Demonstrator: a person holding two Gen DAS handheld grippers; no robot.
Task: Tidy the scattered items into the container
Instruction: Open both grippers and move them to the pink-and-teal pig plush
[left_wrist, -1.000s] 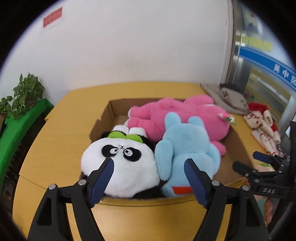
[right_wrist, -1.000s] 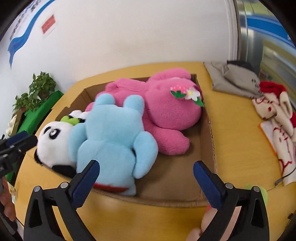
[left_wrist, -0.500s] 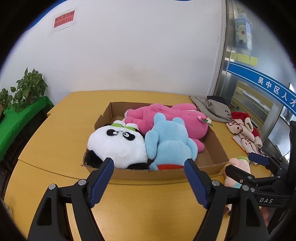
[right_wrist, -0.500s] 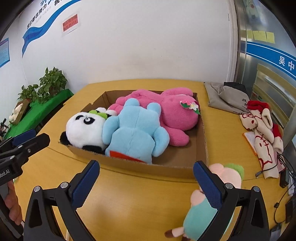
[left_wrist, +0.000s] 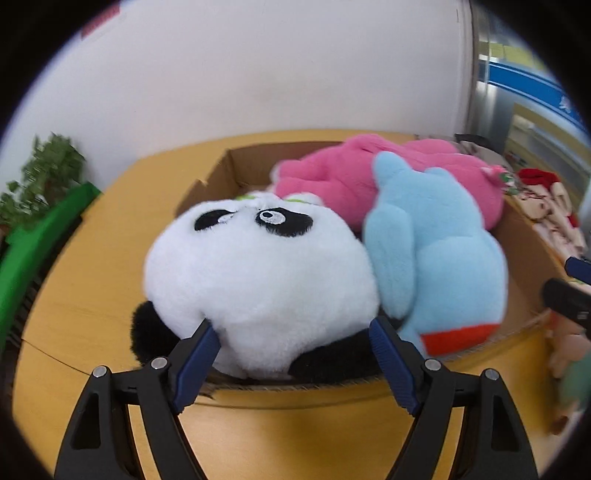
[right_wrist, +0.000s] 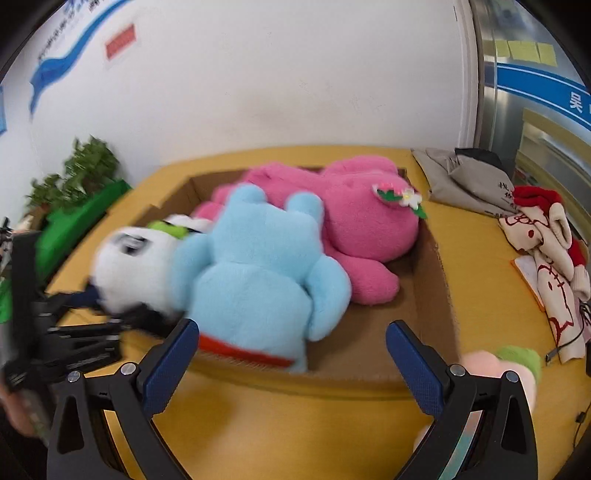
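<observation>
A cardboard box (left_wrist: 221, 173) (right_wrist: 432, 280) on the yellow table holds a panda plush (left_wrist: 258, 280) (right_wrist: 136, 269), a light blue plush (left_wrist: 436, 258) (right_wrist: 258, 273) and a pink plush (left_wrist: 354, 181) (right_wrist: 354, 218). My left gripper (left_wrist: 291, 338) is open, its fingers at the panda's lower sides by the box's near edge. My right gripper (right_wrist: 291, 343) is open and empty, in front of the box's near wall below the blue plush. A small pink and green plush (right_wrist: 506, 365) (left_wrist: 569, 354) lies on the table right of the box, partly hidden by my right finger.
Grey cloth (right_wrist: 458, 181) and a red and cream plush (right_wrist: 546, 247) lie on the table at the right. A green bench and plant (left_wrist: 40, 206) stand left of the table. The left gripper shows at the left edge of the right wrist view (right_wrist: 55, 332).
Both grippers have moved forward toward the box after being pulled back. The left one now has its fingers beside the panda. The toys lie as before.
</observation>
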